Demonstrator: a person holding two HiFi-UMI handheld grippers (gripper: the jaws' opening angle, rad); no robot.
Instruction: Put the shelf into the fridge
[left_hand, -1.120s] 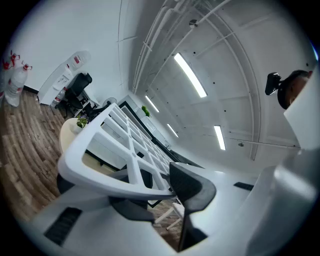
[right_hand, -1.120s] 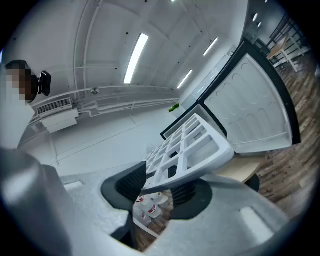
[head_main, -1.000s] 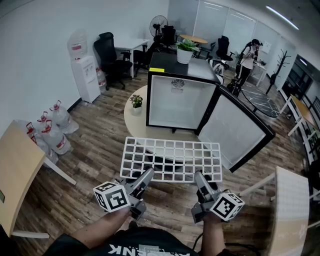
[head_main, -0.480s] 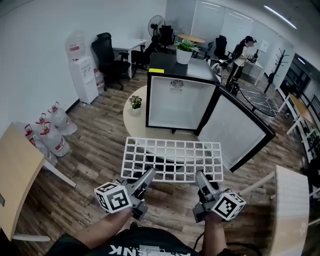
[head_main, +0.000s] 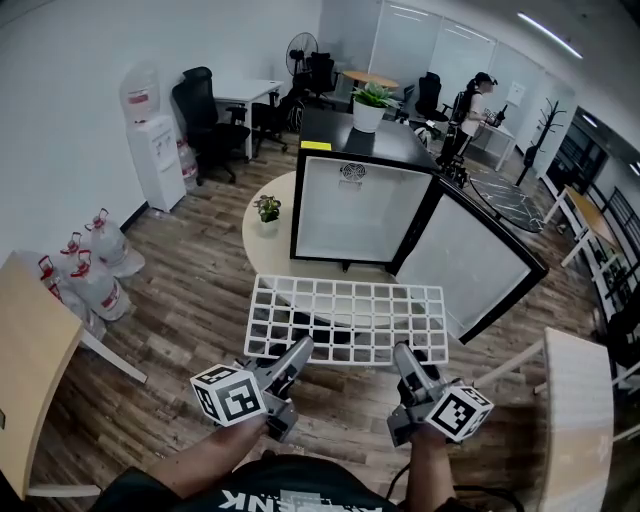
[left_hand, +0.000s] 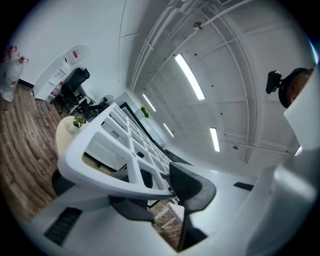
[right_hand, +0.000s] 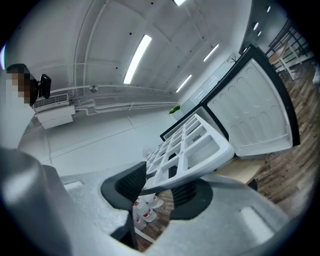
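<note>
A white grid shelf (head_main: 345, 318) hangs level in the air in front of the small fridge (head_main: 360, 205), whose door (head_main: 470, 262) stands swung open to the right. My left gripper (head_main: 298, 352) is shut on the shelf's near edge (left_hand: 107, 172) at the left. My right gripper (head_main: 403, 357) is shut on the same edge (right_hand: 200, 167) at the right. Both gripper views show the rim pressed between the dark pads (left_hand: 187, 182). The fridge's white inside faces me.
The fridge stands on a round pale table (head_main: 262, 230) with a little potted plant (head_main: 267, 208). A larger plant (head_main: 370, 100) sits on the fridge top. Wooden tables (head_main: 35, 350) flank me left and right (head_main: 590, 420). Water bottles (head_main: 85, 270), a dispenser (head_main: 150, 150) and office chairs line the left; a person (head_main: 472, 105) stands far back.
The view has shifted slightly; the shelf and both grippers stay in the same hold, a touch nearer the fridge. The person at the back has walked left.
</note>
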